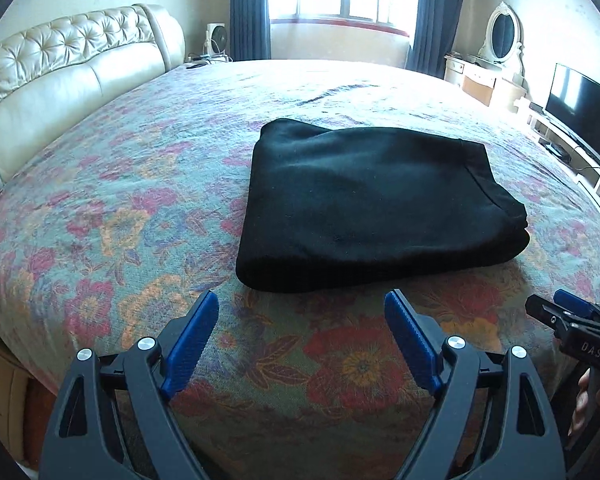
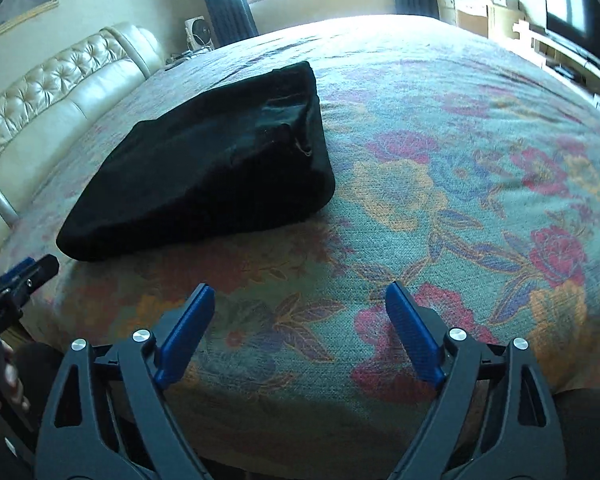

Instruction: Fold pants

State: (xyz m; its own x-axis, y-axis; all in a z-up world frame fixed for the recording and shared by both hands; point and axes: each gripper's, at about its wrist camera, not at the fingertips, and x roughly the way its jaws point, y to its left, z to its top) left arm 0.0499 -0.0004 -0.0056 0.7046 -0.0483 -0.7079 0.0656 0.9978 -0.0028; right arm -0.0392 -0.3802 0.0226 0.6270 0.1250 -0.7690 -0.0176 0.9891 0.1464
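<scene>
1. I can't see how the black pants are layered; the fabric is too dark to separate the folds.
2. In my left wrist view the right gripper is cut off by the right edge, so its jaws are unreadable there.
3. In my right wrist view the left gripper is clipped at the left edge.
4. The bed blurs toward the right, and its far end washes out in window glare.
5. Items on the dresser are too small to identify.
</scene>
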